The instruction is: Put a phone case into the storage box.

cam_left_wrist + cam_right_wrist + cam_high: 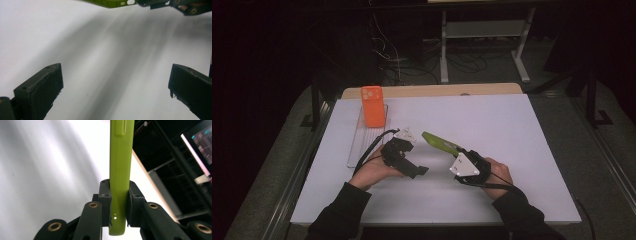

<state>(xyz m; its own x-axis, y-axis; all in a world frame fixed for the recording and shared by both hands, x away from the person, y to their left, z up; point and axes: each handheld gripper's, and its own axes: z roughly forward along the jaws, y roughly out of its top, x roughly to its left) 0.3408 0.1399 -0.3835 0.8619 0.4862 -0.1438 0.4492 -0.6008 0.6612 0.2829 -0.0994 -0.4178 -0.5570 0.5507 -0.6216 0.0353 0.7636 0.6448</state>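
Green phone case [121, 170] is clamped edge-on between the pads of the right tool [119, 202], gripped near its lower end where small port holes are seen; the narrow grip on its thin sides probably keeps the open face free for whatever is to be fitted. It is held clear of the white counter [512, 130], tilted up and away from the hand, just to the right of the left tool [404, 157]. The left tool is spread wide with nothing between its pads, hovering low over the counter beside the case, whose tip is seen at the top of the left gripper view [110, 3]. Farther off from the case, beyond the left tool, an orange phone case [373, 106] leans on a clear tray [362, 145]. The green case's upper end is cut off in the right gripper view, and its inside face cannot be made out.
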